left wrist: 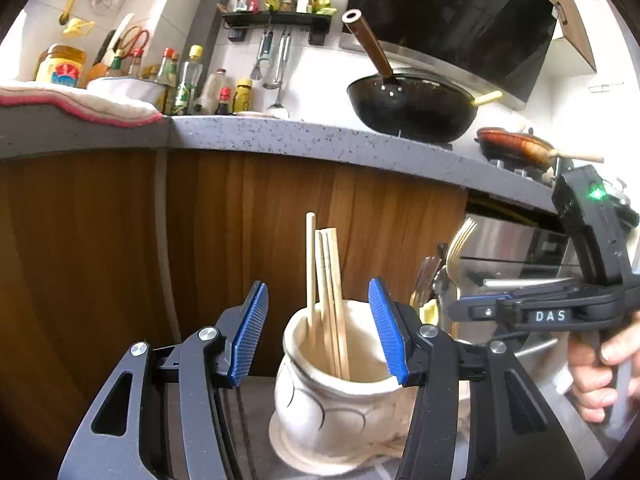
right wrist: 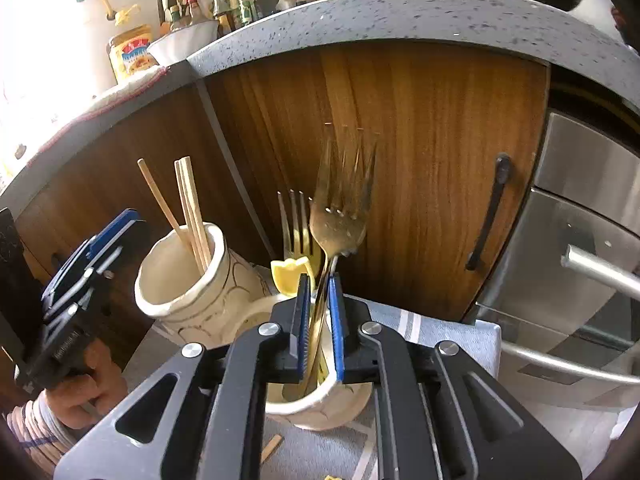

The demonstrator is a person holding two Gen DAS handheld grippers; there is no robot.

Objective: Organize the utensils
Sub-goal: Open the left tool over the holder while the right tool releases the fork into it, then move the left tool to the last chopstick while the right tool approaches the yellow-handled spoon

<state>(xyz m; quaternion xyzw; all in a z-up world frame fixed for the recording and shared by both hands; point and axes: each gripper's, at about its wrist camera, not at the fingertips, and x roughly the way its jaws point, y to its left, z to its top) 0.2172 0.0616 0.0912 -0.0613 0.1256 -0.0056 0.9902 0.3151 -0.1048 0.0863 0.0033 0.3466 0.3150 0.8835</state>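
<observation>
Golden fork in right gripper.

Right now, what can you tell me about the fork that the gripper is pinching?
The fork looks like tarnished, brass-coloured metal, with four long tines that are a bit blurred. It stands nearly upright, tines up, leaning slightly right. The right gripper is shut on its thin handle, blue pads pressing both sides. The handle's lower end dips into a cream ceramic cup below, which also holds another fork standing just behind and left. Whether the handle touches the cup's bottom is hidden.
</observation>
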